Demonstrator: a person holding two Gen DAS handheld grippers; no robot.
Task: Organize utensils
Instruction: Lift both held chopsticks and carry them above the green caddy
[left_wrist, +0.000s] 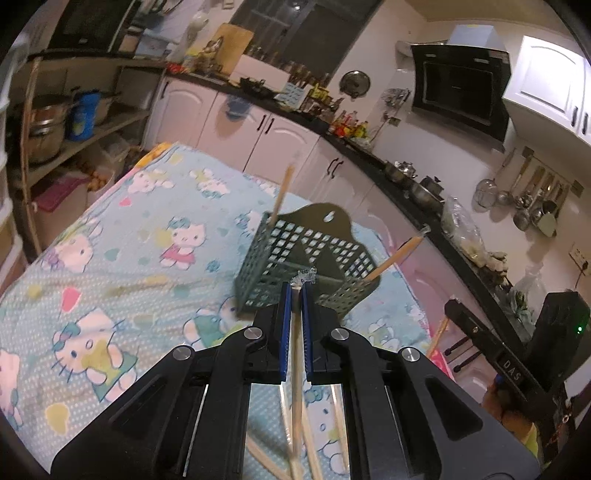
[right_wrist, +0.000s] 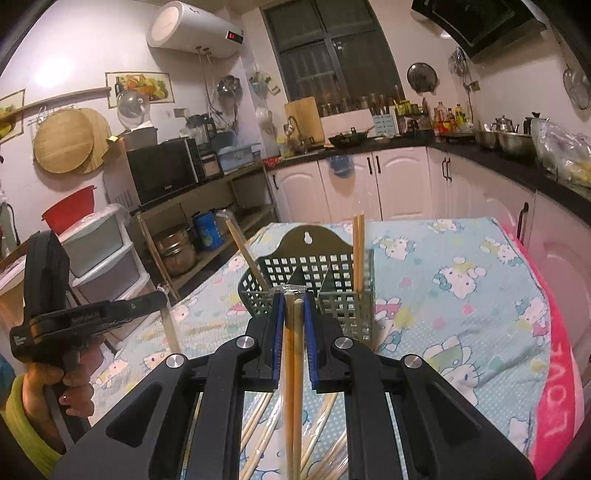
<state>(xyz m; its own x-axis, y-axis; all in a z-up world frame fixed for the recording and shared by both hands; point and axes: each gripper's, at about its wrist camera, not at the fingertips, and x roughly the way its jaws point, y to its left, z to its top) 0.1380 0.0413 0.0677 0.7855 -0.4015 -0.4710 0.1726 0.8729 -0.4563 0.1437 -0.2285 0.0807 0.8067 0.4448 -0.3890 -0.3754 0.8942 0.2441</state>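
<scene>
Near: left gripper (left_wrist: 296, 291) clamped on one wrapped chopstick (left_wrist: 295, 369), right gripper (right_wrist: 294, 299) clamped on a pair (right_wrist: 293, 369), both raised for insertion; beyond, green mesh holder (right_wrist: 314, 273) on the cloth, sticks already standing inside

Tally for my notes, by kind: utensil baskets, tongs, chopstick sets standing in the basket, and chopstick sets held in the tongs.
Green utensil basket: 1
Tongs, left tongs and right tongs: 2
Standing chopstick sets: 2
Gripped chopstick sets: 2
Total: 7
</scene>
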